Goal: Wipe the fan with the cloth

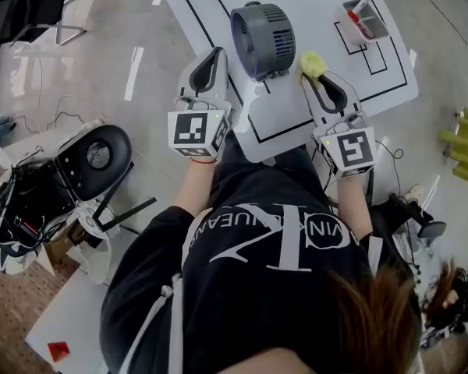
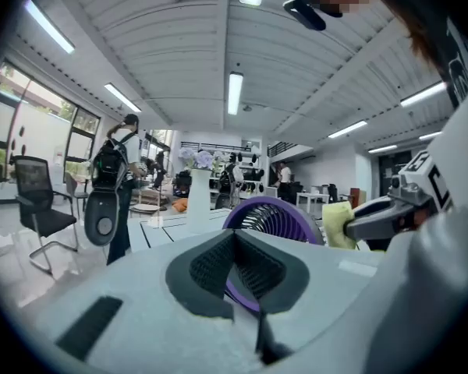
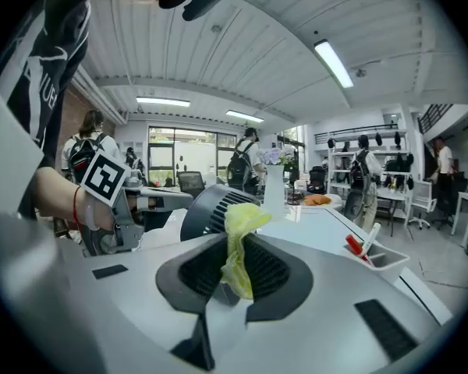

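Up on the white table [image 1: 320, 22] stands the grey fan [image 1: 263, 29], its grille face ringed in purple as seen from the left gripper view. The right gripper [image 1: 317, 78] is clenched on the yellow cloth [image 1: 311, 63] – its own view shows the cloth [image 3: 240, 228] pinched between the ribbed pads, a bunched end sticking up above them. The cloth sits just beside the fan's right side; whether it touches the housing cannot be told. The left gripper [image 1: 216, 56] hangs at the fan's left side, just beside it – jaws pressed together with nothing between them. A small tray [image 1: 364, 20] with pens stands farther back on the table, well apart from the fan.
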{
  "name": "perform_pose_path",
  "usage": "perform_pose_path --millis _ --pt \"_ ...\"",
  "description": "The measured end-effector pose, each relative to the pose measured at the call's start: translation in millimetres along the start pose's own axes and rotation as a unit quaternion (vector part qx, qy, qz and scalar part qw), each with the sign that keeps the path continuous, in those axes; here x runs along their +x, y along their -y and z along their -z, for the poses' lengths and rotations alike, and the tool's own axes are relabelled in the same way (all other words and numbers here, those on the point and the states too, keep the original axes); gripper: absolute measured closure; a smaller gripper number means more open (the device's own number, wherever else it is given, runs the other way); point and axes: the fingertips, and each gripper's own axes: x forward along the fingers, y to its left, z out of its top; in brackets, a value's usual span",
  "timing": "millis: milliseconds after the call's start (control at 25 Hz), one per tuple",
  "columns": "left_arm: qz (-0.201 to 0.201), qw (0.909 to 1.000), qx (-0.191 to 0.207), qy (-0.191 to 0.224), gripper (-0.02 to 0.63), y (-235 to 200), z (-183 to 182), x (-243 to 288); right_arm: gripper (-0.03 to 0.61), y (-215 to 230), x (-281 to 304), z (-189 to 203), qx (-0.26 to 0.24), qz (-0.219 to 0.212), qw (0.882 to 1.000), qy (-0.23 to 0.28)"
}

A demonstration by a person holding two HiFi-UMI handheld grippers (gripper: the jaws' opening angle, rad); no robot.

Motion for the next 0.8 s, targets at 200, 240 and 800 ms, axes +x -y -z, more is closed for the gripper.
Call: perform_pose_path --millis 200,240,800 --pt "-0.064 0.9979 -0.010 0.001 0.609 -1.1 6.5 -13.9 0.512 -1.2 10.9 6.0 -0.012 -0.073 0.997 -0.001" --pt "-0.075 0.9971 -0.011 0.001 0.609 -0.2 6.7 -14.4 0.512 0.4 13.3 6.3 -0.013 -0.085 0.996 -0.001" --pt "-0.162 0.9863 -0.013 -0.030 0.609 9.8 23.8 -16.6 0.512 7.9 44.7 8.7 -0.065 -0.204 0.977 0.015"
